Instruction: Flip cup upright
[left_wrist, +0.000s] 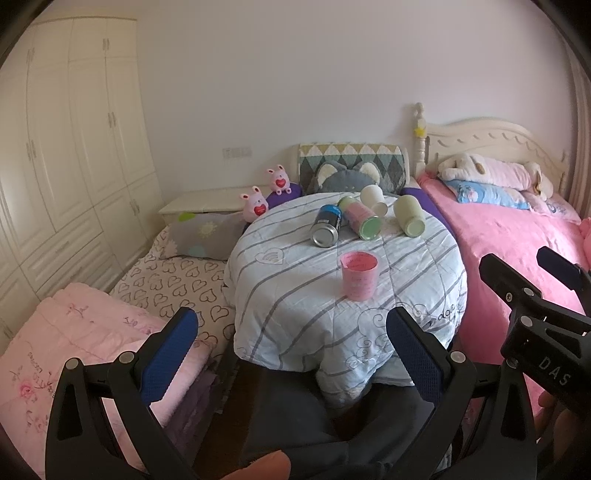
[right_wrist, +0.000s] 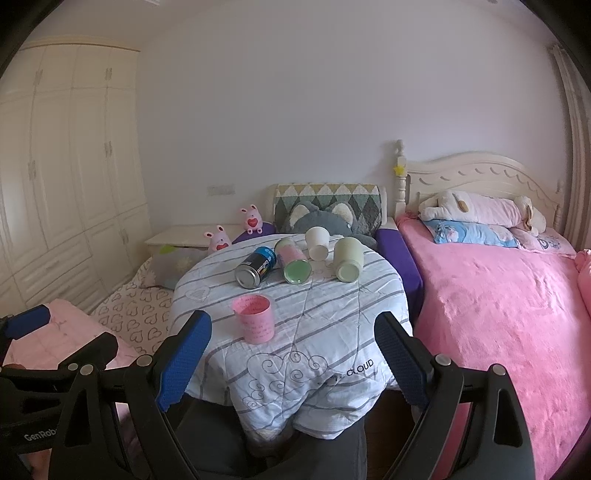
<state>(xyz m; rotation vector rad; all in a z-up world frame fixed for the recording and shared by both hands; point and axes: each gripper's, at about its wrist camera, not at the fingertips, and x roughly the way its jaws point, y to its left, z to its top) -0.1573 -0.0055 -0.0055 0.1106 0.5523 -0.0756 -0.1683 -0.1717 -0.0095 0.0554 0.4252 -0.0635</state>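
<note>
Claws: left claw (left_wrist: 291, 354) and right claw (right_wrist: 293, 354) both gape wide and hold nothing, hanging back at the near edge of the counter (right_wrist: 332, 325), probably so the whole row of cups shows before one is picked.
Pink cup: the pink cup (right_wrist: 255, 319) stands upright nearest the claws, mouth up, apart from the others; it looks like the one already righted.
Lying row: the blue can (right_wrist: 256, 271), pink-and-green cup (right_wrist: 295, 262), white cup (right_wrist: 317, 243) and pale green cup (right_wrist: 347, 258) lie on their sides at the far half of the counter.
Axis: each lying cup's long axis runs roughly away from the claws, fanned a little.
Facing: flat bases seem turned toward the cameras and mouths away, though I cannot be sure for the white cup.
Cloth: the quilted striped cover is soft and creased, which likely keeps the round bodies from rolling.
Next: a grip across a body, then a tip-up, seems called for.
</note>
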